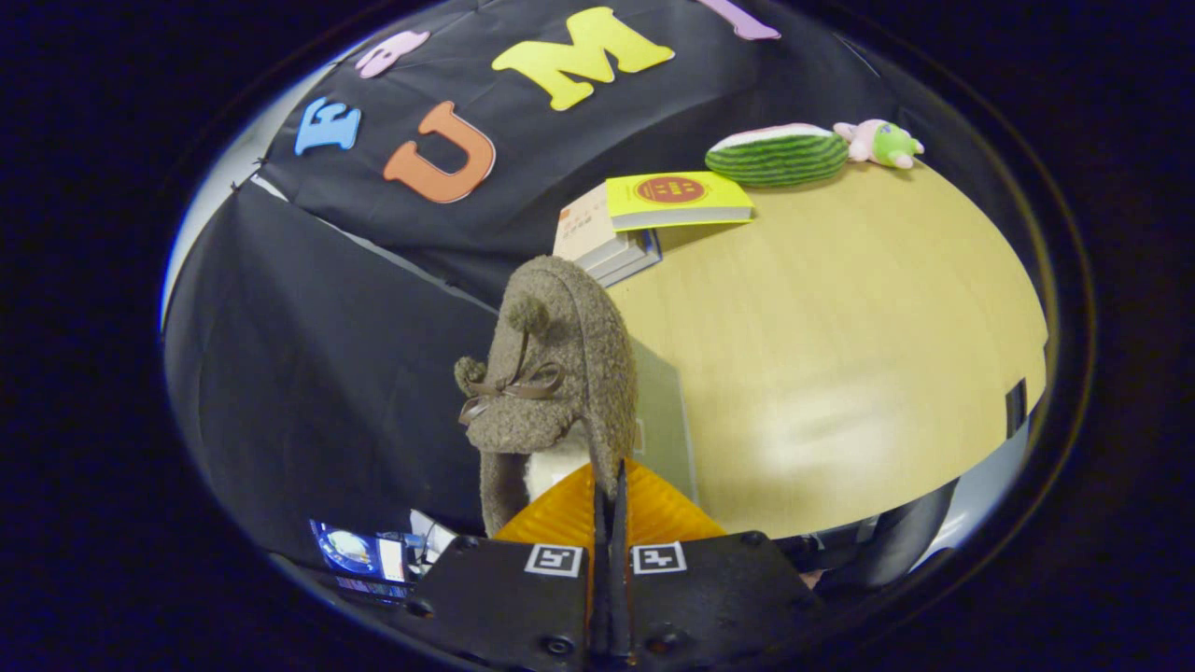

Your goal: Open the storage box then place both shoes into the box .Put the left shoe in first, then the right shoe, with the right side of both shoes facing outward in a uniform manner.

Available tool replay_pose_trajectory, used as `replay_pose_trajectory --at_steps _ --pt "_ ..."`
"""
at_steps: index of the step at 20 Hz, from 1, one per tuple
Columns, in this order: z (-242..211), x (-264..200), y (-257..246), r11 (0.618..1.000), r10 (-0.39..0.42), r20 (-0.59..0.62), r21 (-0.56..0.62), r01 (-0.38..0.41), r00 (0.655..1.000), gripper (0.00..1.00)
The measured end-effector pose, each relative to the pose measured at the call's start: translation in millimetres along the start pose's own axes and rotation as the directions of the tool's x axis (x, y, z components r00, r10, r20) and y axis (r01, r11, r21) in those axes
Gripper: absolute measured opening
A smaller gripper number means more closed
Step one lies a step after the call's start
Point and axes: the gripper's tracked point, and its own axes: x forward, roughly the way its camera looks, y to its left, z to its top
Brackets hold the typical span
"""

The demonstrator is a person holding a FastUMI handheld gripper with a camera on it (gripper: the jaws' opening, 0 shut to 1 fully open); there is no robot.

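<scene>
The gripper (611, 504) has its two fingers pressed close together, with hardly a gap between them, pinching the rim of the shoe (551, 383) at its heel opening. The shoe hangs from the fingers, toe pointing away from them, lifted clear of the table (840, 355).

The wooden table has a wide bare stretch to the right of the shoe and beyond it; its near edge curves round on the right, where a dark chair (896, 541) stands just past it. A flat grey panel (663, 420) lies on the table just behind the shoe, touching or almost touching it; I cannot tell which. Further off, at the far side by the black cloth wall, sits a stack of books (644, 219) with a yellow one on top, and well beyond it a watermelon-slice toy (780, 154) with a small plush toy (882, 142) just beside it.

The shoe is a fuzzy brown slipper with a paler fleece lining showing at the opening, a thin brown ribbon bow across the top, and two small pompoms
</scene>
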Motion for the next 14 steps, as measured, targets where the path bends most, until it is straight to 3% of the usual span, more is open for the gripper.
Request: replay_pose_trajectory --at_steps 8,14 --pt "-20 57 9 0.99 -0.138 -0.067 0.017 0.14 0.988 0.06" --pt "-31 79 2 0.985 -0.17 -0.095 0.015 0.172 0.981 0.06"
